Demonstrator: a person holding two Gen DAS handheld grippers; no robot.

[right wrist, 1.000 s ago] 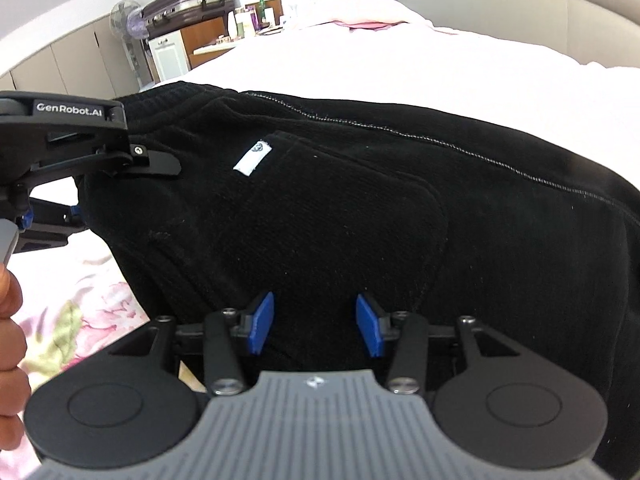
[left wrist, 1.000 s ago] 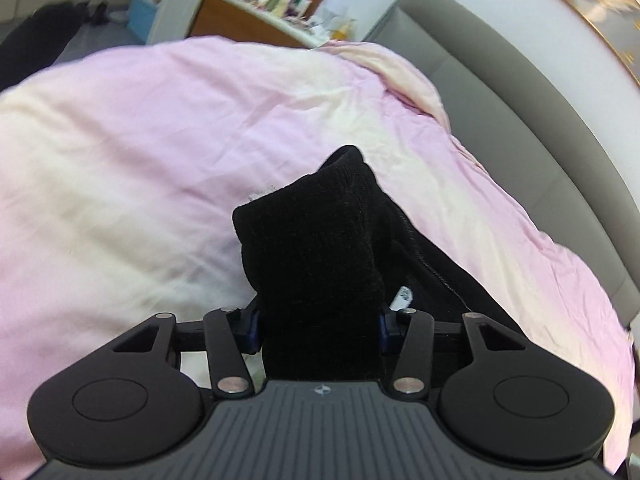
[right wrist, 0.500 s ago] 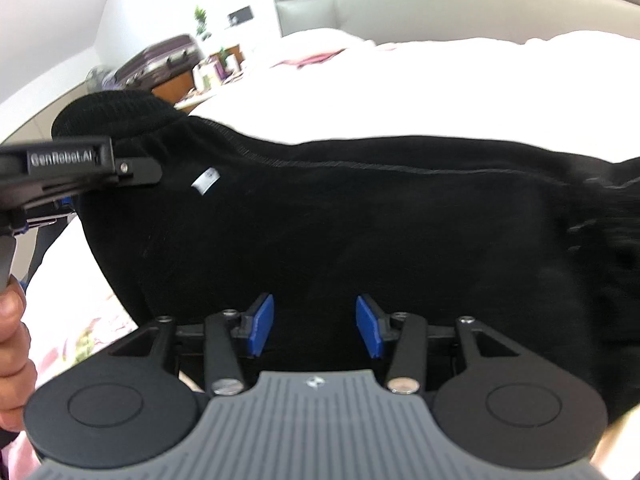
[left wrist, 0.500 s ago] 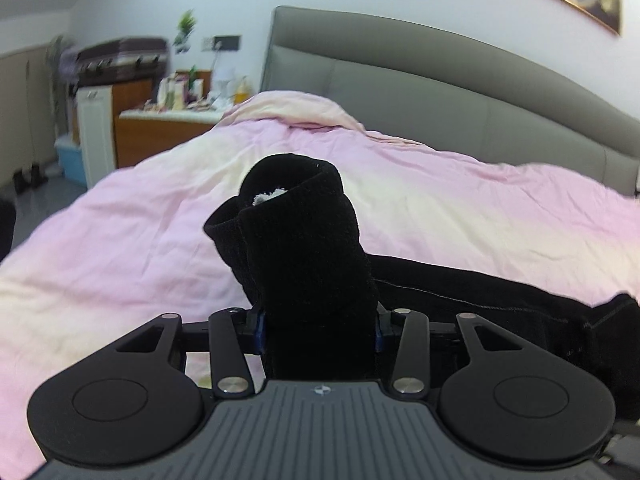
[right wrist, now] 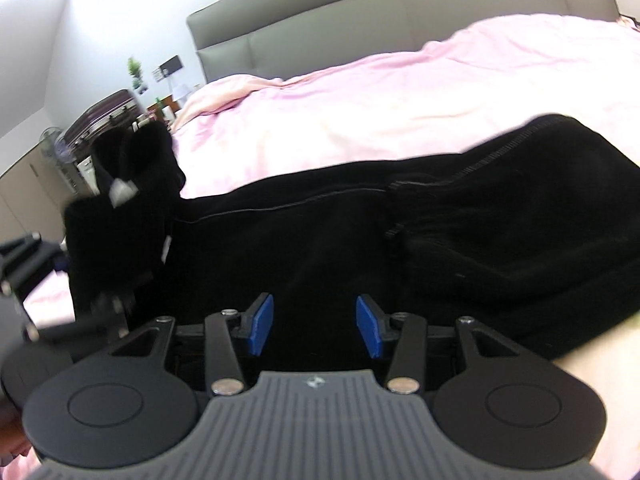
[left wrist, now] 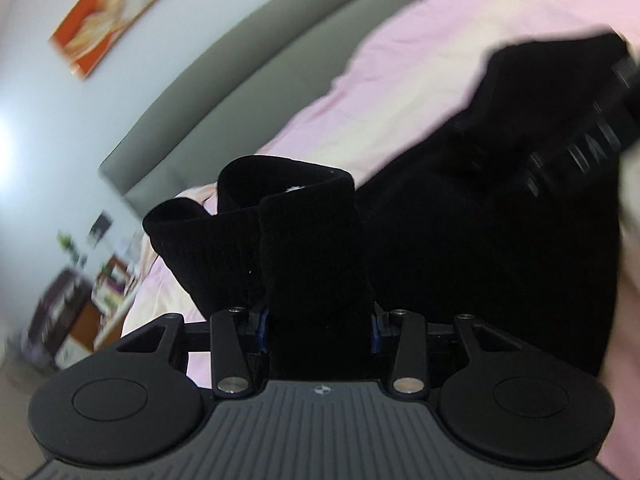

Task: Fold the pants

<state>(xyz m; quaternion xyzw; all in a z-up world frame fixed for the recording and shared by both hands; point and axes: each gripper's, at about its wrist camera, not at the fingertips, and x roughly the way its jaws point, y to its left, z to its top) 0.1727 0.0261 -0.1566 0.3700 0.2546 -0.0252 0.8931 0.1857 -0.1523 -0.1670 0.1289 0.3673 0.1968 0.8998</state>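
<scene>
Two grippers worked one pair of black, thick-knit pants (right wrist: 400, 248), which lay stretched across the pink quilted bed (right wrist: 400, 80), its right part bunched in a heap and its left end lifted clear. The left gripper (left wrist: 318, 324) had its jaws closed on that raised band of cloth, the fabric standing up in a doubled roll between them. The right gripper (right wrist: 314, 326) hovered at the near edge of the pants with its blue-padded jaws wide and nothing between them. To do this fold well, I judged the left should carry its end over level and taut toward the bunched far-right part, while the right pinned or gripped the near edge so the layers did not drag. The left view alone showed the grip itself, and a framed orange picture (left wrist: 112, 8) on the wall above the grey padded headboard (left wrist: 248, 56); the right view alone showed the whole length of the pants, and a dark suitcase (right wrist: 106, 114) at far left.
</scene>
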